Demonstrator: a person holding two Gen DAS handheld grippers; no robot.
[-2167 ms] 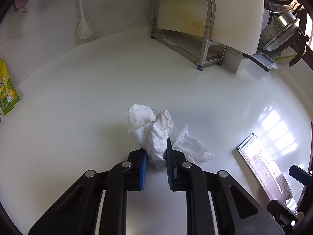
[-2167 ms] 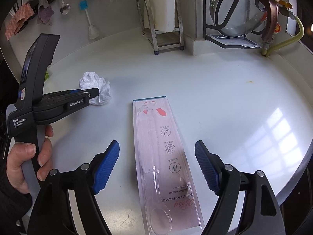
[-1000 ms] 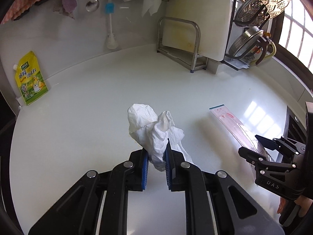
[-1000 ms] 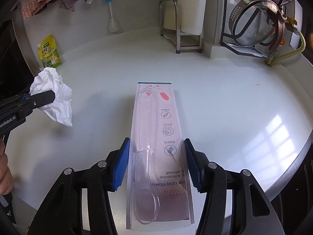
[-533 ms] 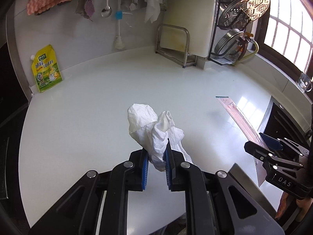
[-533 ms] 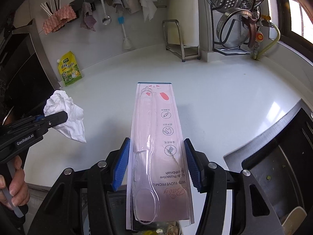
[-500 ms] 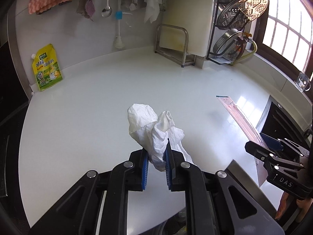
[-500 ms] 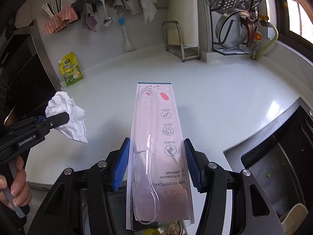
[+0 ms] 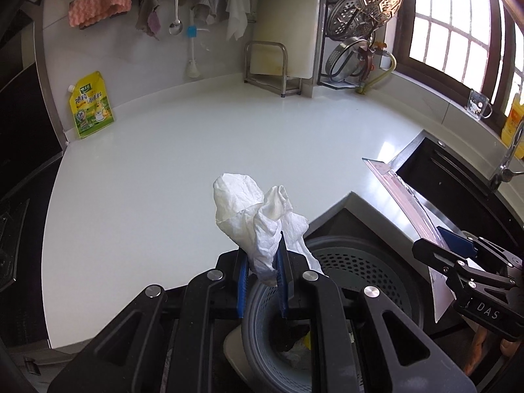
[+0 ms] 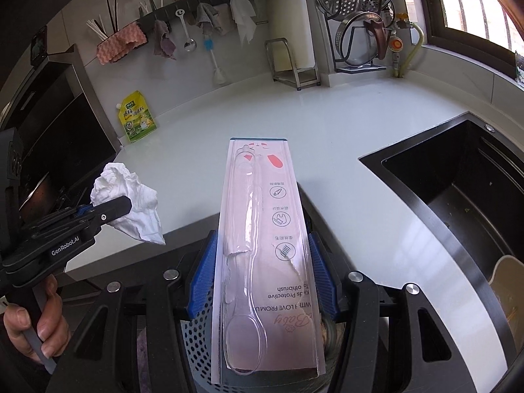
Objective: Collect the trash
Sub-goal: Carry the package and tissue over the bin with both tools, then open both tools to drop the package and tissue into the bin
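Crumpled tissue [image 9: 258, 226] is being pinched between the blue pads of the left claw [image 9: 262, 275], and it is being held in the air just above the grey perforated bin [image 9: 357, 262] that sits below the edge of the white surface [image 9: 196, 150]. Empty toothbrush packaging [image 10: 265, 255], a pink card under a clear blister, is being gripped by its long edges in the right claw [image 10: 263, 278], which is being held over the same bin, whose perforated wall [image 10: 196, 344] is showing beneath the pack. Both pieces of trash are being carried, so the picking-up is judged to be finished; neither piece is being released yet. Some scraps are already lying at the bottom of the bin. No other loose trash is being shown on the surface; only a yellow-green pouch [image 9: 90, 104] is standing against the back wall, and it is not judged to be rubbish. What is left, by this reading, is the opening of each claw so that tissue and packaging drop in.
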